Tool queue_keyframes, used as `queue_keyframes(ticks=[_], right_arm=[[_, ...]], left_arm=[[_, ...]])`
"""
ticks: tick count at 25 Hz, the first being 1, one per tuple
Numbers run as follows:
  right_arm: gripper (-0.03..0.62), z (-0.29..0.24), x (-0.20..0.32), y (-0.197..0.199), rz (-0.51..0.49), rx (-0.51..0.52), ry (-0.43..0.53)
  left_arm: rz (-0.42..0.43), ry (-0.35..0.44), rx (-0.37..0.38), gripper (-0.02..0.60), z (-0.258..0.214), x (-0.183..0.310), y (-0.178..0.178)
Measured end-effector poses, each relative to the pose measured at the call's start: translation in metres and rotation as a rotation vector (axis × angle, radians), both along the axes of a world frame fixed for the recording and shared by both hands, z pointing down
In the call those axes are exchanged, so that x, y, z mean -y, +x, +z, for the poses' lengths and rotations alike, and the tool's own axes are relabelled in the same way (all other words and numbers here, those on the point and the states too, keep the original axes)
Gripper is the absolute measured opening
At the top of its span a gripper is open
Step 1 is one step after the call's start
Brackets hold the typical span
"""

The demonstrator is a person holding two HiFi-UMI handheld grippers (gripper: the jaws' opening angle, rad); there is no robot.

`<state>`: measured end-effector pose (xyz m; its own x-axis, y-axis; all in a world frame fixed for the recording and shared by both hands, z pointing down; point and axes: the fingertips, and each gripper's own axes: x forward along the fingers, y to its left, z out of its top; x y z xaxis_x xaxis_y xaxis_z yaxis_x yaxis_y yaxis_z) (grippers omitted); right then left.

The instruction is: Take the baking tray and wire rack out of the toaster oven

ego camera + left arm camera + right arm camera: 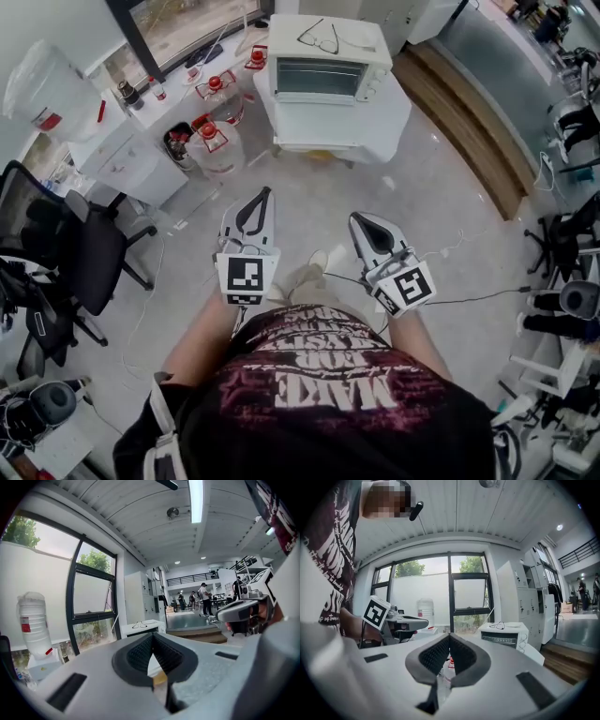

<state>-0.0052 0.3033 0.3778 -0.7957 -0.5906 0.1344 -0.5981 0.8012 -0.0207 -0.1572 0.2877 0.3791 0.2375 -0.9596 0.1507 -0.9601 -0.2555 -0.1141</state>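
Seen from above, a person held a pair of tongs in each hand. The left tongs (265, 194) and right tongs (361, 217) were both closed on nothing. Well ahead of them, a white toaster oven (323, 73) sat on a white worktop (380, 127) with its door shut and spectacles (320, 37) lying on top.
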Motion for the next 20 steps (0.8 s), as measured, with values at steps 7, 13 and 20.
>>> queue_keyframes(ticks=[7,13,20], right_arm=[[0.002,0.011,0.037,0.009,-0.014,-0.006,-0.03],[0.003,0.011,0.071,0.025,-0.02,-0.002,-0.043],[0.003,0.016,0.109,0.038,-0.039,-0.009,-0.062]], left_arm=[[-0.042,-0.032,-0.003,0.002,0.013,0.029,0.002],[-0.045,-0.044,-0.008,0.002,0.016,0.059,0.021],[-0.053,-0.026,-0.012,0.002,0.013,0.103,0.038]])
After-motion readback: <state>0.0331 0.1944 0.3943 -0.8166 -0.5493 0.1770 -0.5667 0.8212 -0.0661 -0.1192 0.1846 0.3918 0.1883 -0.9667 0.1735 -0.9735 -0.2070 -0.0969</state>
